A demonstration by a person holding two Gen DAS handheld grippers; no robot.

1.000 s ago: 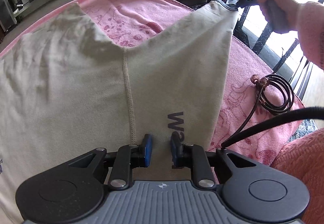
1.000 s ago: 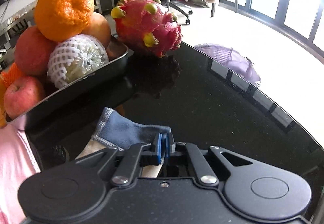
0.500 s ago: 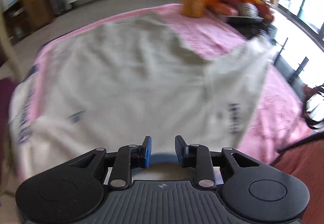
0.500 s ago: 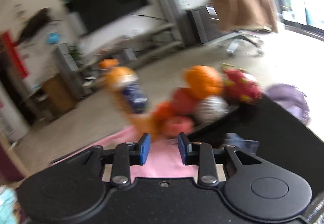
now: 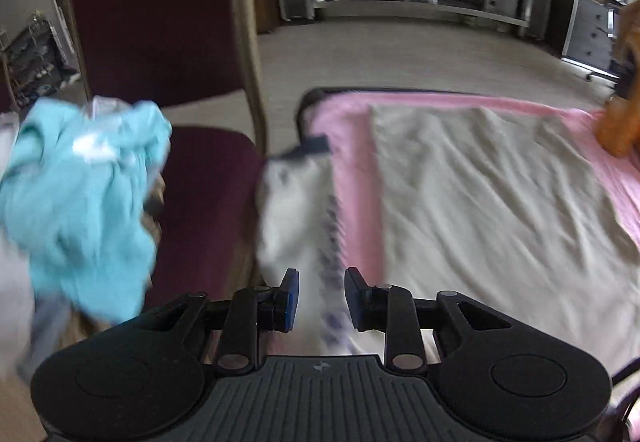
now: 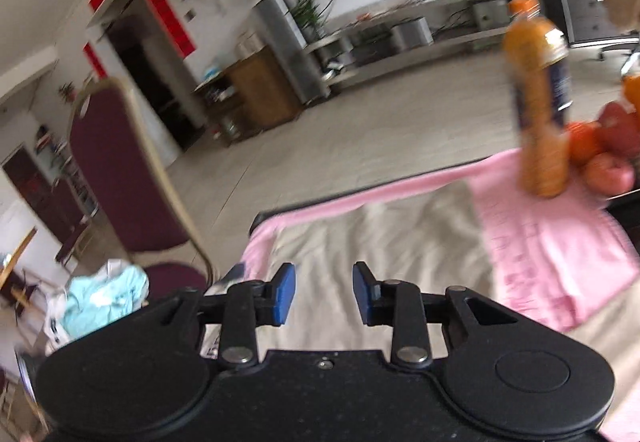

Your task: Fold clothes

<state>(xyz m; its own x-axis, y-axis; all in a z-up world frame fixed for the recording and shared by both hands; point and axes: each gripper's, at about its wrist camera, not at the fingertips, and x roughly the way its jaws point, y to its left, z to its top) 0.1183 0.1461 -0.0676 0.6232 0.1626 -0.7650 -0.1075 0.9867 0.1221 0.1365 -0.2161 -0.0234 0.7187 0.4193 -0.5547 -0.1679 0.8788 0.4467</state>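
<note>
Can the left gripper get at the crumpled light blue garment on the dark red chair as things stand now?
Probably yes. The left gripper is open and holds nothing, and the crumpled light blue garment lies uncovered on the dark red chair to its left. Nothing stands between them, though the picture is blurred.

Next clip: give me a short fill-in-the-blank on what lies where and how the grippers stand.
1. The beige garment lies spread on a ____ towel.
2. The crumpled light-blue cloth sits on the dark red ____.
3. The jaws of the left gripper and the right gripper are both ____.
4. The orange bottle stands ____.

Missing words: pink; chair; open; upright
</note>
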